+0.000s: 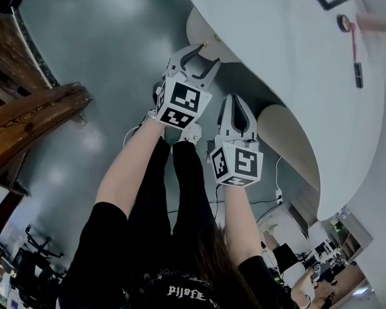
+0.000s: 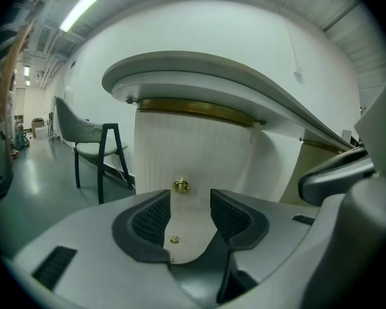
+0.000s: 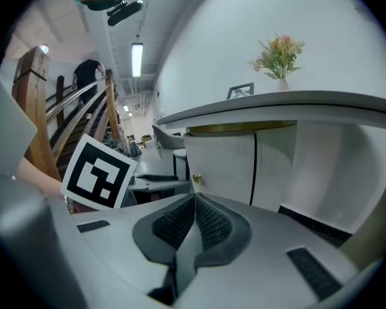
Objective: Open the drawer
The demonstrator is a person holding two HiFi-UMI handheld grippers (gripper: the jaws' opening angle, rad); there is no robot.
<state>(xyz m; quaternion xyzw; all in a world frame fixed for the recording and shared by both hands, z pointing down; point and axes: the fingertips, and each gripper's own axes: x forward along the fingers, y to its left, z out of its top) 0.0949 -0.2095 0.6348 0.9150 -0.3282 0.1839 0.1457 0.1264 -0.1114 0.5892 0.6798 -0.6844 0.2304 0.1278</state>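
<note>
White curved surface overhangs what seems the ribbed drawer front, its seams hard to trace, carrying two brass knobs: upper knob and lower knob. Of two tools, left tool gapes wide and empty before them; right tool is pinched together.

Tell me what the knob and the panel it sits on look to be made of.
Knob: likely brass or brass-plated metal, polished; it is gold-coloured and glints.
Panel: probably painted wood or laminate, matt white with faint vertical ribs; the exact material is not clear.

Knob on cabinet front under desktop, chair to L.
</note>
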